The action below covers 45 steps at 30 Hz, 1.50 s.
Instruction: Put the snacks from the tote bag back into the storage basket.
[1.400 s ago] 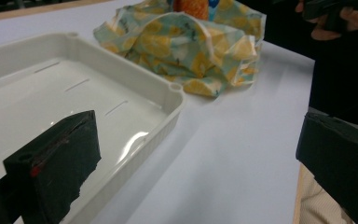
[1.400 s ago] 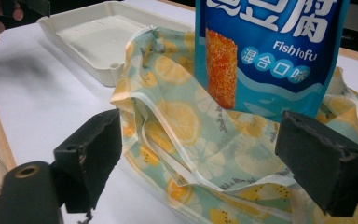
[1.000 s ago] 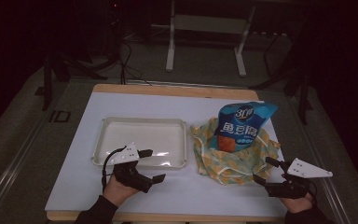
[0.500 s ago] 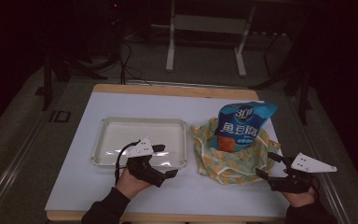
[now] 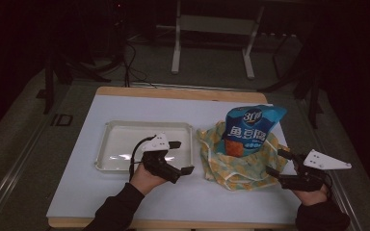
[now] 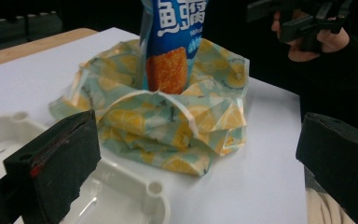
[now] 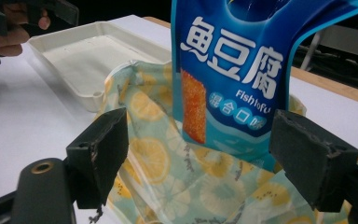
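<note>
Clearly a tippy moment: both hand-held grippers wide open, holding nothing.

Standing upright in the crumpled lemon-print bag (image 5: 241, 161), right of the white tray (image 5: 120, 144) on the desk (image 5: 77, 192), the blue snack pouch (image 5: 250, 127) could topple if the left hand-held gripper (image 5: 180, 156) or right hand-held gripper (image 5: 278, 162) tugs the bag's edge. It reads "鱼豆腐", "Fish tofu", "混合口味".

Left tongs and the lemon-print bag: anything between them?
Nothing stands between. In the left gripper view, the left tongs look across the white tray's corner and bare table straight to the lemon-print bag.
</note>
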{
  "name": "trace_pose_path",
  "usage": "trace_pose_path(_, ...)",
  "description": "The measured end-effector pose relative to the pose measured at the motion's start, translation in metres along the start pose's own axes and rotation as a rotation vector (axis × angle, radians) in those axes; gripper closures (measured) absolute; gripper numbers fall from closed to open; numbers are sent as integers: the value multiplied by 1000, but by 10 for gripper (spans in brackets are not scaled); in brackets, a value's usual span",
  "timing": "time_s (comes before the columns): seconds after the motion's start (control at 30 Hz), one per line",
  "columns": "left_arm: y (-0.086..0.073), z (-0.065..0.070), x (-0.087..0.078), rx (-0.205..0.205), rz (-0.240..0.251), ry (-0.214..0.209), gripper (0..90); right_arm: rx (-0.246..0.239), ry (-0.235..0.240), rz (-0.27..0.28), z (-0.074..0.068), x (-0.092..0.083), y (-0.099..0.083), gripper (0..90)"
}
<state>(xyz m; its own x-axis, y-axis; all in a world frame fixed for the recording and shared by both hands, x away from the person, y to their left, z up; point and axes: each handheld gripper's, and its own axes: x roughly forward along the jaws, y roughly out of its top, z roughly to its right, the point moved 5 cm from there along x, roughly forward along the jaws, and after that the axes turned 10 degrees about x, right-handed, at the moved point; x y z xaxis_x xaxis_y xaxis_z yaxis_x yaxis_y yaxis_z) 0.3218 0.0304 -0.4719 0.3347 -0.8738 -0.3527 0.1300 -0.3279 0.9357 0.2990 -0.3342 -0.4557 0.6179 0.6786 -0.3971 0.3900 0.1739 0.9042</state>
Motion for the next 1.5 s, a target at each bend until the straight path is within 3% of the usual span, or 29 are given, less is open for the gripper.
trace_pose_path(0.1,9,-1,11,11,3,-29,2,-8,-4,6,1,2,5,198)
trace_pose_path(0.47,26,-6,40,25,13,-48,3,-5,-5,9,8,8,14,210)
trace_pose_path(0.8,37,-12,67,36,50,-34,34,7,-16,13,21,15,22,219)
trace_pose_path(1.07,45,-19,90,25,33,-30,55,23,-28,14,30,24,25,225)
trace_pose_path(1.27,50,-23,102,41,22,-20,70,37,-32,24,35,28,30,229)
trace_pose_path(1.5,54,-30,113,40,24,-9,160,43,-48,15,42,37,32,249)
